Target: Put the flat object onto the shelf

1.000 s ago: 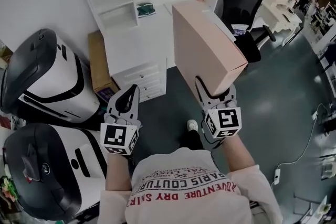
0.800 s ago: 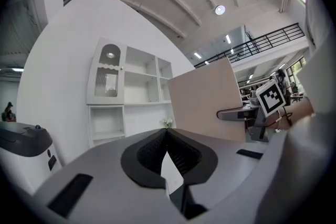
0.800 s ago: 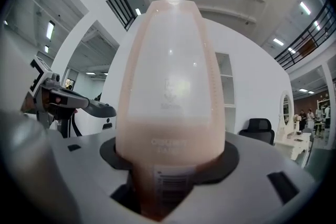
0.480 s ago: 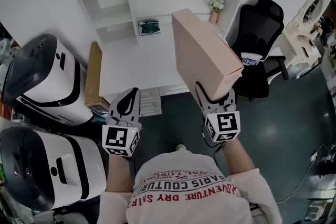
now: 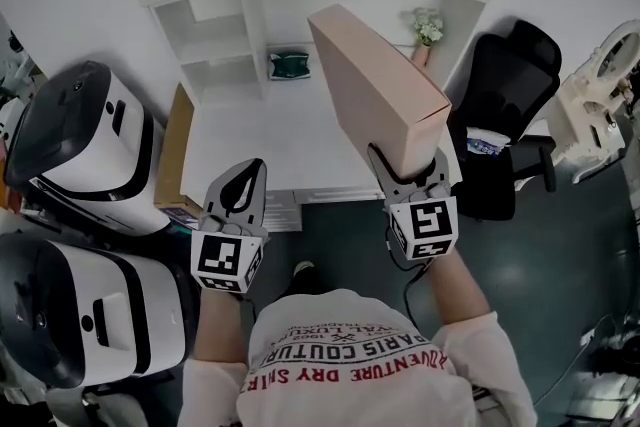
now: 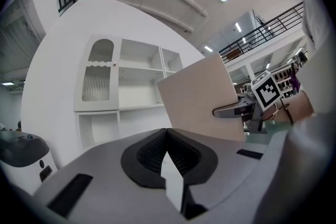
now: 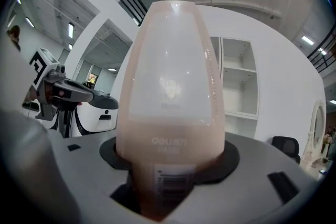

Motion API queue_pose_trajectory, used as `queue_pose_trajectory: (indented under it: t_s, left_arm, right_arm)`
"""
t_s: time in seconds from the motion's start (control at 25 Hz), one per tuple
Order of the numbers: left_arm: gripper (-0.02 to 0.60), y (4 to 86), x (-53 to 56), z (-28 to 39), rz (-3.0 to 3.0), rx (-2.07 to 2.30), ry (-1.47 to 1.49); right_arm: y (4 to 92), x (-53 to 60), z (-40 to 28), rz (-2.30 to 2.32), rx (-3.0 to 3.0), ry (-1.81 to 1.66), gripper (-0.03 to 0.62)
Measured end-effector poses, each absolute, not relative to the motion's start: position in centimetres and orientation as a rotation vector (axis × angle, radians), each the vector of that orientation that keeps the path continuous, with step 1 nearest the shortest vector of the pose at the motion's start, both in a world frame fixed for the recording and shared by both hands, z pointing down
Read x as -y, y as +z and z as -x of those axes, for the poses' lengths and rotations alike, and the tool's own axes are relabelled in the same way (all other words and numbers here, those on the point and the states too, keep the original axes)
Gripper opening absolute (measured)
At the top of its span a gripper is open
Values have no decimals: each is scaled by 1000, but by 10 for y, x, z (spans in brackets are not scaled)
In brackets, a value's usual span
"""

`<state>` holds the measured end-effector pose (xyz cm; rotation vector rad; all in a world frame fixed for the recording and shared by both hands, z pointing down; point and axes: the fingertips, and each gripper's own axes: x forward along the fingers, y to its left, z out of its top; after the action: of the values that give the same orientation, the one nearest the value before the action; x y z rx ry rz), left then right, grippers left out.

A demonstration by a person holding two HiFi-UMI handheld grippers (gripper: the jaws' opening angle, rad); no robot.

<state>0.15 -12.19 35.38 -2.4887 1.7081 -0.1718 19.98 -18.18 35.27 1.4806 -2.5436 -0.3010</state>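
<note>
A flat pale-pink file box stands on edge above the white desk, tilted up and away from me. My right gripper is shut on its near bottom corner; the right gripper view has the box filling the space between the jaws, barcode label at the base. My left gripper hovers over the desk's front edge, shut with nothing in it; its pads meet. The white shelf unit rises behind the desk, with open compartments. The box shows to the right in the left gripper view.
A green object and a small flower vase sit at the back of the desk. A black office chair stands to the right. Two black-and-white machines and a brown carton line the left side.
I have stepped closer to the desk, so the shelf unit now sits nearer. The box, still held by my right gripper, has swung left toward the shelves. The left gripper stays shut.
</note>
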Motion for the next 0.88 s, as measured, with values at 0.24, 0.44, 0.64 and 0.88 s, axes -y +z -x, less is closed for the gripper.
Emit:
queue_pose_trajectory:
  t_s: [0.24, 0.44, 0.64, 0.88]
  left_arm:
    - [14, 337, 156, 6, 2476, -1696, -104]
    - [14, 333, 180, 13, 2478, -1681, -80]
    - [14, 336, 199, 19, 2502, -1684, -74]
    - [14, 328, 223, 33, 2493, -1696, -40]
  right_arm:
    - [319, 224, -182, -1456, 2542, -395, 298]
    - [277, 263, -162, -1420, 2446, -588, 298]
    - [231, 303, -146, -1370, 2317, -769, 299]
    - [198, 354, -125, -1271, 2081, -937, 301]
